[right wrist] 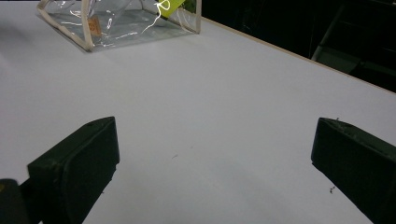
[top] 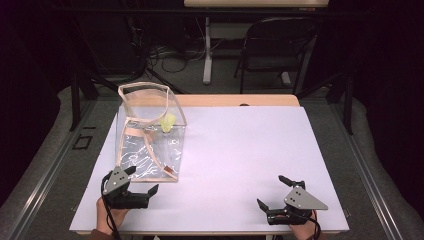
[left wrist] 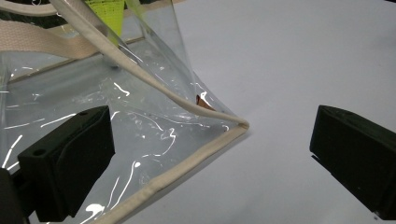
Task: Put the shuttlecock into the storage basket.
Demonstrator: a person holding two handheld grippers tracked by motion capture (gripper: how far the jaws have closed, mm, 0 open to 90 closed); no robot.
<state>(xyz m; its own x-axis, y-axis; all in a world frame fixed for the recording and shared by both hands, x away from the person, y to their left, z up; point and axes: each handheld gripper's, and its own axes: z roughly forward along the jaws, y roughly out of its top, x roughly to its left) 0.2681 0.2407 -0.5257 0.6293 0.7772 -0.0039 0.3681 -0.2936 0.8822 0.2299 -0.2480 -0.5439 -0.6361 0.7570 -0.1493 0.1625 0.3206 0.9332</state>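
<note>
A clear plastic bag (top: pixel 150 145) with beige trim and straps stands at the left of the white table top (top: pixel 240 150). A yellow-green object (top: pixel 168 122) shows inside it near the far side. My left gripper (top: pixel 144 180) is open at the bag's near right corner. In the left gripper view, the bag's trimmed corner (left wrist: pixel 233 126) lies between the wide-apart jaws of the left gripper (left wrist: pixel 210 126), the left jaw in front of the clear wall. My right gripper (top: pixel 271 191) is open near the front right edge; in the right gripper view, the right gripper (right wrist: pixel 215 135) holds nothing and the bag (right wrist: pixel 116 23) is far off.
A small brown tag (left wrist: pixel 203 101) sits at the bag's corner. The bare white surface spreads across the middle and right of the table. Behind the table's wooden far edge (top: pixel 240 100) are a folding chair (top: pixel 280 45), a table leg (top: pixel 207 50) and floor cables.
</note>
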